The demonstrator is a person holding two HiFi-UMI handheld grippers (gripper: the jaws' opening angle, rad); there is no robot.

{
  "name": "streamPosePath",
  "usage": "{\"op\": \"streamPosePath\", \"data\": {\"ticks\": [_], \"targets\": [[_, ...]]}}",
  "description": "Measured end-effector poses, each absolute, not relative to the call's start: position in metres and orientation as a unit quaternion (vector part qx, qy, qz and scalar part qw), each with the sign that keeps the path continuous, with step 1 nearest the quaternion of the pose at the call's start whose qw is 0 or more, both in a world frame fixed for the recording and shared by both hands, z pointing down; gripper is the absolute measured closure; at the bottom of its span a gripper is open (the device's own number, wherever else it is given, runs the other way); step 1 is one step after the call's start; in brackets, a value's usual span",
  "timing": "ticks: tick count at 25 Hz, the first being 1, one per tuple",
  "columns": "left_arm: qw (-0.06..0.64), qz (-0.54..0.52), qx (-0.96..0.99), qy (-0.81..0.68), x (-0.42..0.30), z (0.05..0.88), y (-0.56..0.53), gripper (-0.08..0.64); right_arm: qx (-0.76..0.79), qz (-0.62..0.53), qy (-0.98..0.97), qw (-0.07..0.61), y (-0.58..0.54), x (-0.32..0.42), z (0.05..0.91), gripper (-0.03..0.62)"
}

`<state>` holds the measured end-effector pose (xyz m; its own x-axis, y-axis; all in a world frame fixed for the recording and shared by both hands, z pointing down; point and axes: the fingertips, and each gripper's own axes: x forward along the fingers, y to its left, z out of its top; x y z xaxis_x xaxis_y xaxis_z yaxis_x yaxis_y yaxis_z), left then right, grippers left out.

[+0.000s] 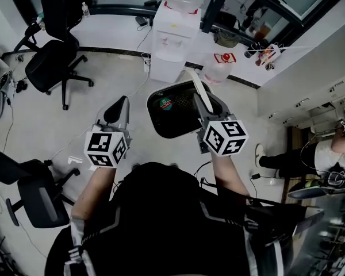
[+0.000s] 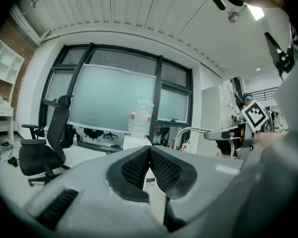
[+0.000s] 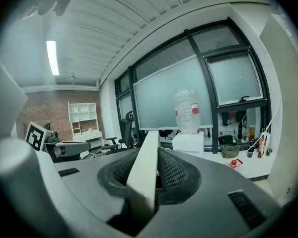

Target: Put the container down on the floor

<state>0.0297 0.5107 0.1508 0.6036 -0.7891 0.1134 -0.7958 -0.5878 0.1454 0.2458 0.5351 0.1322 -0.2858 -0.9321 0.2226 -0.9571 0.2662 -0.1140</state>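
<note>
The container [image 1: 173, 109] is a dark bin with a white bail handle [image 1: 199, 89] and a bit of red and green rubbish inside. It hangs above the pale floor in front of me. My right gripper [image 1: 207, 109] is shut on that handle, and in the right gripper view the white handle strip [image 3: 144, 175] runs up between the pads. My left gripper [image 1: 119, 106] hovers to the left of the bin, apart from it. Its pads [image 2: 139, 166] meet with nothing between them. From the left gripper view the handle [image 2: 189, 131] and the right gripper's marker cube [image 2: 256, 114] show at the right.
A white water dispenser [image 1: 173, 34] with a large bottle stands just beyond the bin. Black office chairs sit at the far left [image 1: 50, 59] and near left [image 1: 31, 190]. Cables trail over the floor. A seated person [image 1: 313, 161] and desks are at the right.
</note>
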Motion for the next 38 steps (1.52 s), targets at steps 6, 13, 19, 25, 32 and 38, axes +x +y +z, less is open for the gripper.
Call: {"op": "streamPosePath", "data": {"ticks": [6,13,19,25,32,38], "targets": [[0.099,0.008,0.891,-0.443,-0.007,0.158,0.501,0.552,0.6,0.11,-0.79,0.057,0.525,0.216,0.132,0.506],[0.11,0.002,0.89,-0.442,-0.046,0.167,0.486,0.552,0.602,0.112,-0.789,0.053,0.51,0.182,0.131,0.506],[0.115,0.001,0.889,-0.444,-0.058,0.17,0.466,0.552,0.591,0.126,-0.795,0.052,0.479,0.162,0.131,0.506],[0.113,0.01,0.88,-0.46,-0.056,0.174,0.425,0.552,0.565,0.12,-0.815,0.053,0.435,0.152,0.133,0.506],[0.109,0.02,0.869,-0.482,-0.047,0.164,0.365,0.552,0.534,0.115,-0.836,0.057,0.378,0.154,0.135,0.506],[0.107,0.033,0.863,-0.493,-0.026,0.158,0.323,0.552,0.513,0.121,-0.847,0.061,0.328,0.168,0.136,0.506]]}}
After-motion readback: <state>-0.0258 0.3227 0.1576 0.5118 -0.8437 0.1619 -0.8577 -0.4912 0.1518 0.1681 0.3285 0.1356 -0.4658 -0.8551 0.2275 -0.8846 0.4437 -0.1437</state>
